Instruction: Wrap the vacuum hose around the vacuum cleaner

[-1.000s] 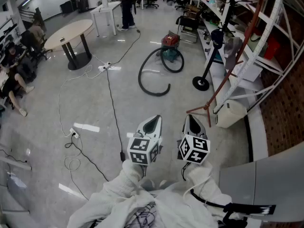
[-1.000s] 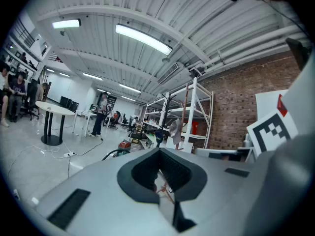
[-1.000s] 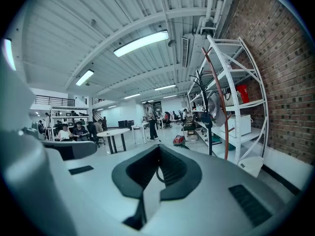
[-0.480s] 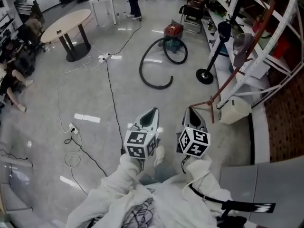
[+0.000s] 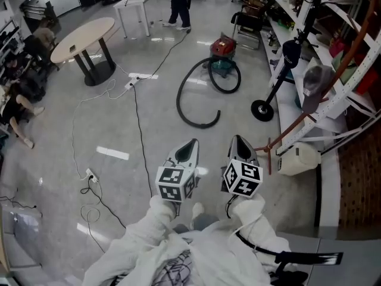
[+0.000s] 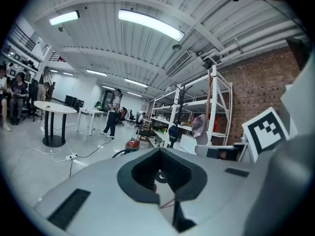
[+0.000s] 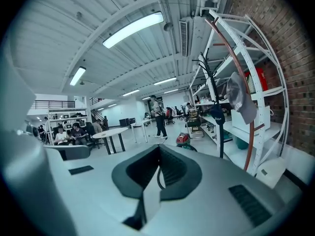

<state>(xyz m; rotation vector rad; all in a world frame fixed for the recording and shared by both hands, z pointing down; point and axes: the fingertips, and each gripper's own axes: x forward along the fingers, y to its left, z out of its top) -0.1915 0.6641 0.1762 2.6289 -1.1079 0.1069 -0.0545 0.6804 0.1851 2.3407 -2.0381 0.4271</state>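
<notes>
The left tongs (image 5: 190,145) and right tongs (image 5: 239,142) are pressed together, empty. Recommended: spread them before reaching the far hose (image 5: 179,100) by the vacuum cleaner (image 5: 221,49).

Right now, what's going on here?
A person holds the left gripper and right gripper out front, both shut and empty, facing the red vacuum cleaner across the floor. Its black hose lies in a loose curve on the floor, unwrapped. Neither gripper touches it yet.
</notes>
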